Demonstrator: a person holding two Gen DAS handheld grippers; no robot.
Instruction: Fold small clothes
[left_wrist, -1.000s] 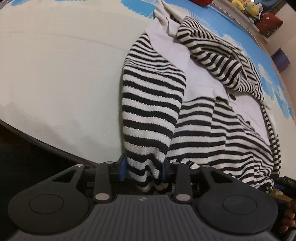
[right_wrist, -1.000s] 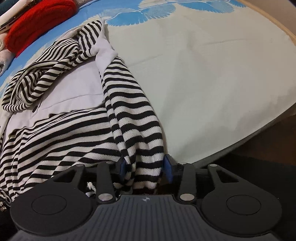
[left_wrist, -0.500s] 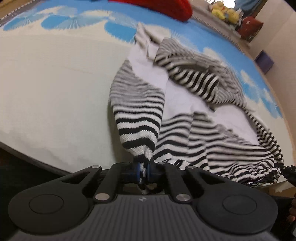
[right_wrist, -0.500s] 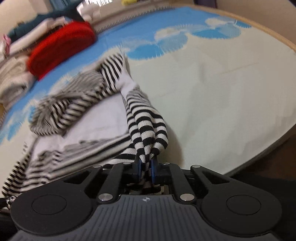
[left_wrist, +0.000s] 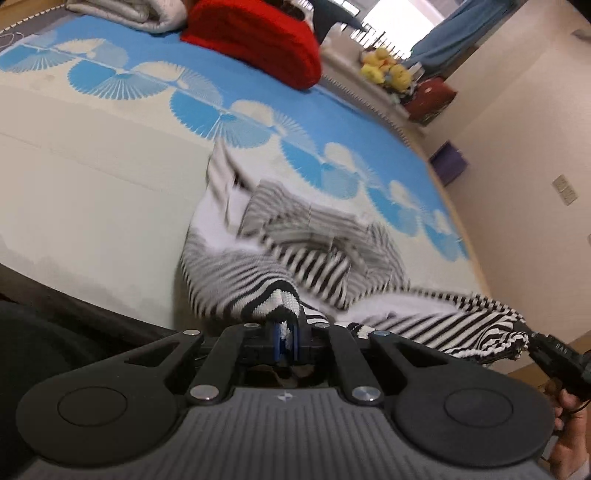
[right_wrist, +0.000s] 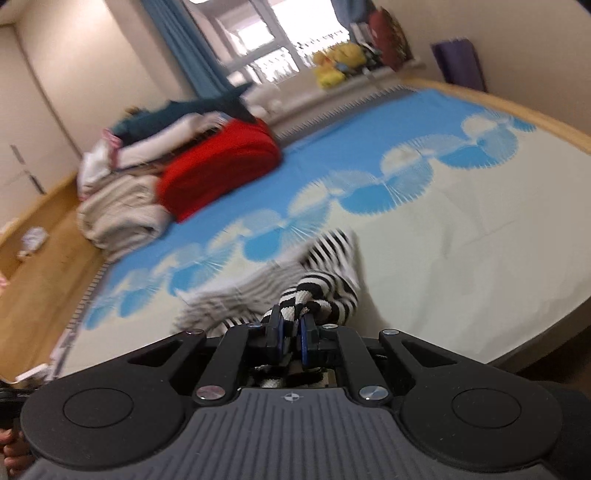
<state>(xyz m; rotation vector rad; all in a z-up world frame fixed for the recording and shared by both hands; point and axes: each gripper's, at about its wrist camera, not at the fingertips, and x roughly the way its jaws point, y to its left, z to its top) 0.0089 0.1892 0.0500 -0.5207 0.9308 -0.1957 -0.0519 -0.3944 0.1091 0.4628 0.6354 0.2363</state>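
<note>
Now we have the striped top (left_wrist: 325, 266) pinched at two points along its near edge, one in each tool. Our left gripper (left_wrist: 284, 334) is pressed together on a bunched bit of knit; white ribbing shows between its blue pads (left_wrist: 275, 334). Our right gripper (right_wrist: 291, 338) is clamped the same way on a thick striped roll, with more cloth tucked back behind its jaws.

We judge the two-point hold is meant to lift the near edge as one line, so the cloth hangs straight and can be carried over to make a fold. A single pinch would let it twist and slump.

From each gripper the top runs forward and away, down onto the bed cover (left_wrist: 92, 177). In the left view it spreads ahead and off to the right, where its far end meets the other tool (left_wrist: 554, 354) at the frame edge. In the right view it falls ahead and slightly left, blurred, so we cannot read how its layers lie. The far part seems to rest on the cover, well short of the red pile (right_wrist: 221, 166).
</note>
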